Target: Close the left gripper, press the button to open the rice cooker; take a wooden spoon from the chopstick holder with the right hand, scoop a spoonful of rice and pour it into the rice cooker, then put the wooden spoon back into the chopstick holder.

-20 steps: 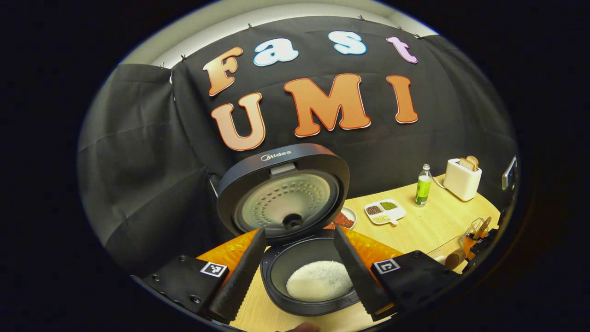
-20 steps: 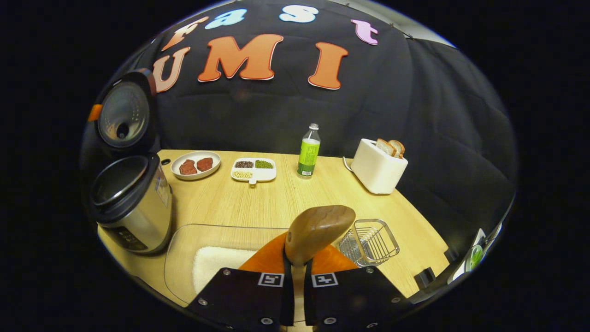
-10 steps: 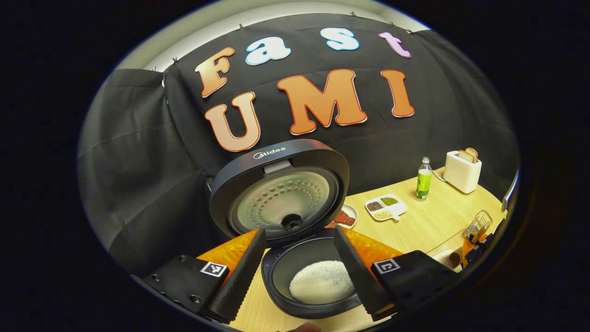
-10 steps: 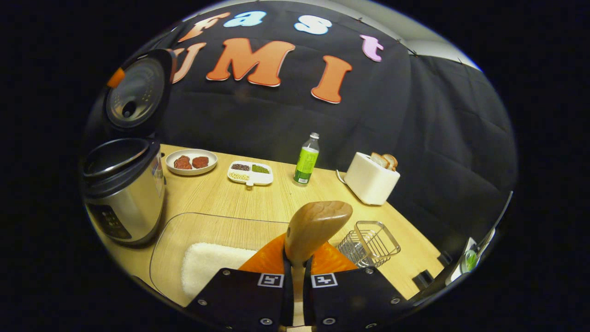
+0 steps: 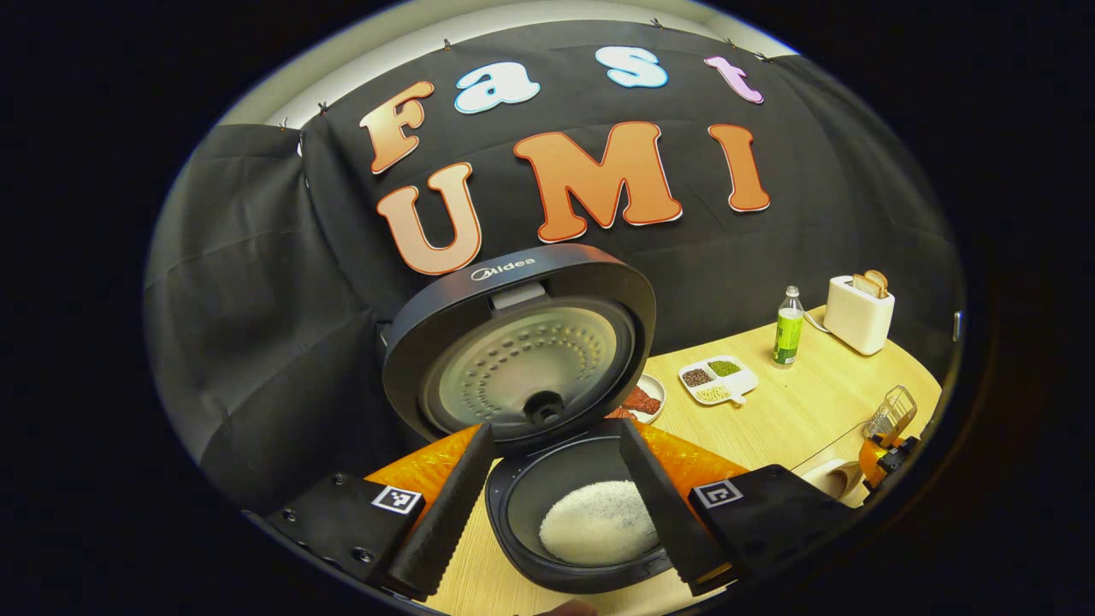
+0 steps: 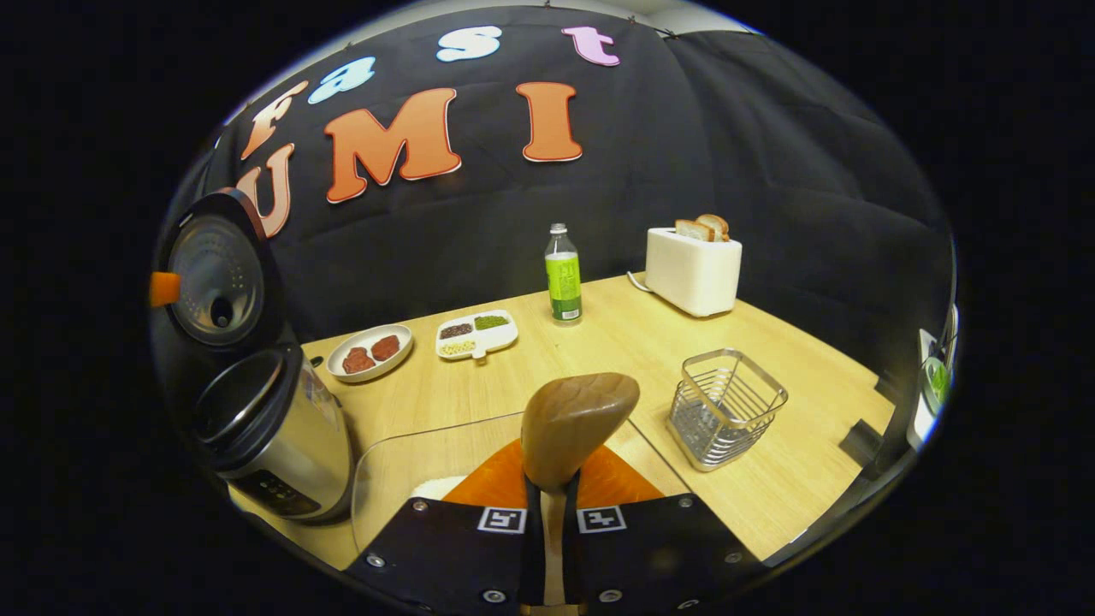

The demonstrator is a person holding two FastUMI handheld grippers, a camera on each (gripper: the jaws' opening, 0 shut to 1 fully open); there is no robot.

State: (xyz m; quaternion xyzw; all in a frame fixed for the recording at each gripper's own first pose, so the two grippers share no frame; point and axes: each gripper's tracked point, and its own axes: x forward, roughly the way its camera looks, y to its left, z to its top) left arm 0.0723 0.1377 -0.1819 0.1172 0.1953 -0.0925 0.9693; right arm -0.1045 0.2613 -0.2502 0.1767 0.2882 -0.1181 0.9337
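Observation:
The rice cooker (image 5: pixel 547 479) stands with its lid (image 5: pixel 517 342) up and a heap of white rice (image 5: pixel 599 522) in its pot. My left gripper (image 5: pixel 556 426) is open just in front of it, one finger to each side of the pot. My right gripper (image 6: pixel 552 500) is shut on the handle of the wooden spoon (image 6: pixel 577 419), whose bowl points up and away over the clear rice box (image 6: pixel 411 453). The wire chopstick holder (image 6: pixel 725 406) stands just right of the spoon. The cooker (image 6: pixel 274 436) is at the lower left of the right gripper view.
At the back of the wooden table (image 6: pixel 616 342) are a plate of meat (image 6: pixel 369 352), a divided dish of beans (image 6: pixel 476 334), a green bottle (image 6: pixel 563 278) and a white toaster with bread (image 6: pixel 693 269). The table's right edge runs close behind the holder.
My right gripper has swung with the spoon: the wire holder now sits nearer and larger, and less of the rice box shows. My left gripper has drifted slightly closer to the cooker, still open.

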